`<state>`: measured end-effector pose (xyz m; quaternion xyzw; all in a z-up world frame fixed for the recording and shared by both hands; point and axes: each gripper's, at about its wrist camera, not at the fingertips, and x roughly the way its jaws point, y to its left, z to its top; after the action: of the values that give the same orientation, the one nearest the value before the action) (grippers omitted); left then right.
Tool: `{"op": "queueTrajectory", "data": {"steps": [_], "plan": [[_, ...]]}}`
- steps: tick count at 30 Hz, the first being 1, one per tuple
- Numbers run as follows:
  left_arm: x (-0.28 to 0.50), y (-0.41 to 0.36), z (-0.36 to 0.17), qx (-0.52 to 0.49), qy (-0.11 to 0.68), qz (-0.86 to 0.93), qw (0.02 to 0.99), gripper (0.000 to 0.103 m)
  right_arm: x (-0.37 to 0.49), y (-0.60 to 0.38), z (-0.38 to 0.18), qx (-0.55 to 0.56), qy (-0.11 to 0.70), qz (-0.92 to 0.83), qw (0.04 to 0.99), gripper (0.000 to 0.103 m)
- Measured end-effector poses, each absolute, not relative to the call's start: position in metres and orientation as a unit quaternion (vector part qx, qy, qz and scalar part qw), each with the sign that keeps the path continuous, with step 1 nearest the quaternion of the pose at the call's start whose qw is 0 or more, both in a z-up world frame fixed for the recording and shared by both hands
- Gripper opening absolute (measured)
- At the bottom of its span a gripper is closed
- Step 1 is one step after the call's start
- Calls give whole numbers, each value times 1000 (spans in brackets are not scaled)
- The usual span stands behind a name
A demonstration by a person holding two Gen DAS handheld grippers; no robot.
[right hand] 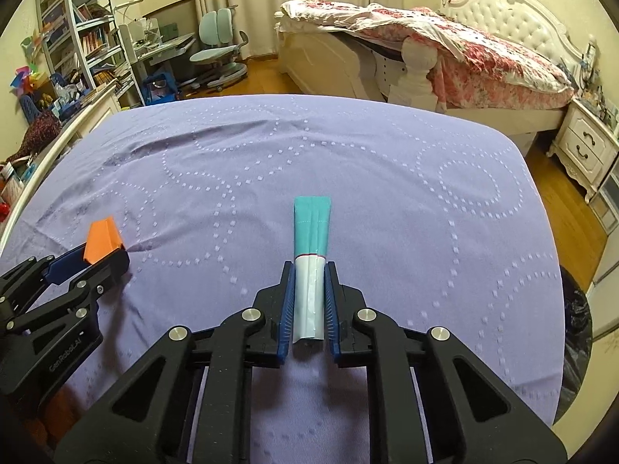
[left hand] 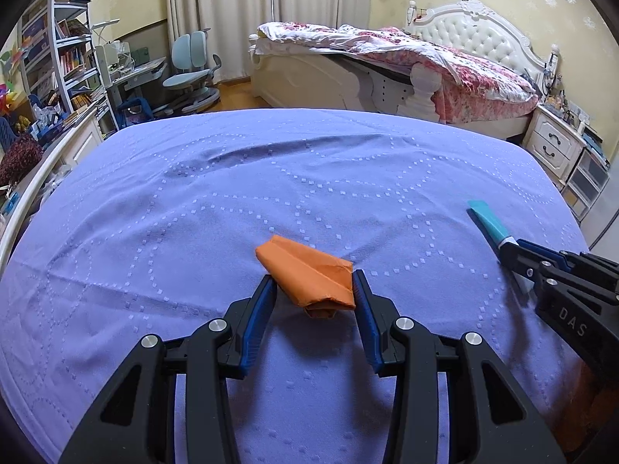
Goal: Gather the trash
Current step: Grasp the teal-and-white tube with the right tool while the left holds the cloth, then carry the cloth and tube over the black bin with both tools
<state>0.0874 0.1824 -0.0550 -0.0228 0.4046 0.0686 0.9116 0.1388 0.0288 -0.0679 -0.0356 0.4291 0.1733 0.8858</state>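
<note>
An orange folded paper (left hand: 309, 270) sits between the fingers of my left gripper (left hand: 315, 284), which is shut on it just above the purple bed sheet (left hand: 232, 193). It also shows in the right wrist view (right hand: 101, 239), held by the left gripper (right hand: 104, 259). My right gripper (right hand: 308, 270) is shut on a teal and white wrapper (right hand: 311, 255), which sticks out forward over the sheet (right hand: 387, 178). The wrapper (left hand: 488, 221) and the right gripper (left hand: 510, 251) also show at the right of the left wrist view.
A black trash bag (right hand: 576, 332) stands by the mattress's right edge. Beyond the far edge are a white bed with a pink quilt (left hand: 425, 58), a nightstand (left hand: 557, 143), a desk chair (left hand: 193, 73) and bookshelves (left hand: 65, 50).
</note>
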Motion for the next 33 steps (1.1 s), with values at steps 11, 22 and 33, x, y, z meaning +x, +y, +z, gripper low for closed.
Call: {"op": "queueTrajectory", "data": {"steps": [11, 22, 33], "plan": [[67, 142, -48, -26, 397, 29, 917, 43, 91, -21, -58, 6, 407, 154, 901, 14], [60, 71, -29, -3, 372, -31, 928, 43, 51, -89, -44, 34, 371, 94, 923, 14], [75, -18, -13, 37, 345, -105, 932, 43, 37, -174, -36, 49, 344, 8, 938, 14]]}}
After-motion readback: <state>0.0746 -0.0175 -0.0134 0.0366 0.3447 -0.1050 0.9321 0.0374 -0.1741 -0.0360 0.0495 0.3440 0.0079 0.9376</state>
